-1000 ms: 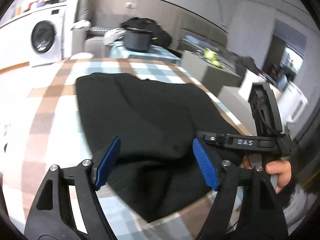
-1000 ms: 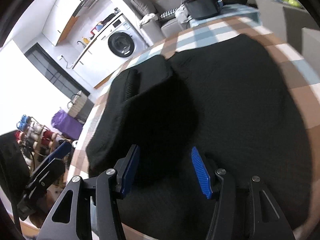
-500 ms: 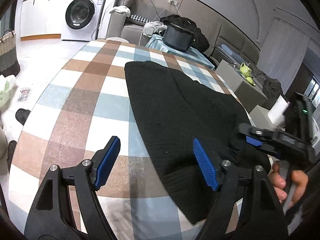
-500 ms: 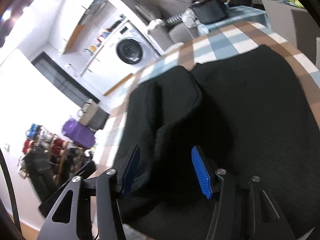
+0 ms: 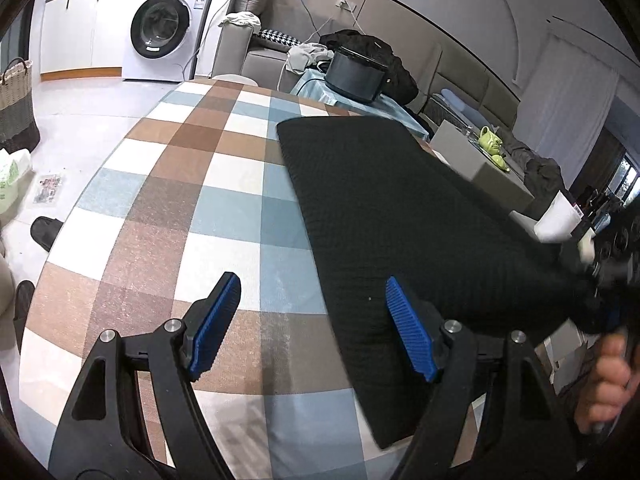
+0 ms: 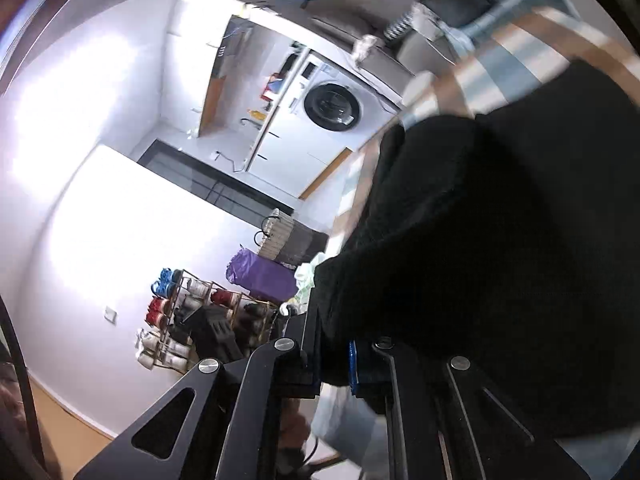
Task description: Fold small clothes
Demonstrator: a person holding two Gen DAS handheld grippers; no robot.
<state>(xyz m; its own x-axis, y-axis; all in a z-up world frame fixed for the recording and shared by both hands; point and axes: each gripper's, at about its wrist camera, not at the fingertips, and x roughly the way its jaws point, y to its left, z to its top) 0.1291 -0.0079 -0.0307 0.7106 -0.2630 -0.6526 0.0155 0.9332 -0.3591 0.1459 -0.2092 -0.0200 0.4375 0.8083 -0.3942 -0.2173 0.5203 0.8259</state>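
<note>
My right gripper has just closed on the black cloth at the table's edge, my left gripper wide.

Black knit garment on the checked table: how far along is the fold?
Done: the black knit garment lies flat on the checked tablecloth. In hand: the right gripper has just closed on its near edge, fabric bunched between the fingers. Left: carrying that edge over; the left gripper hangs open, empty.

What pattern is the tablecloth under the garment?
The tablecloth is checked in brown, light blue and white, clearest in the left wrist view.
</note>
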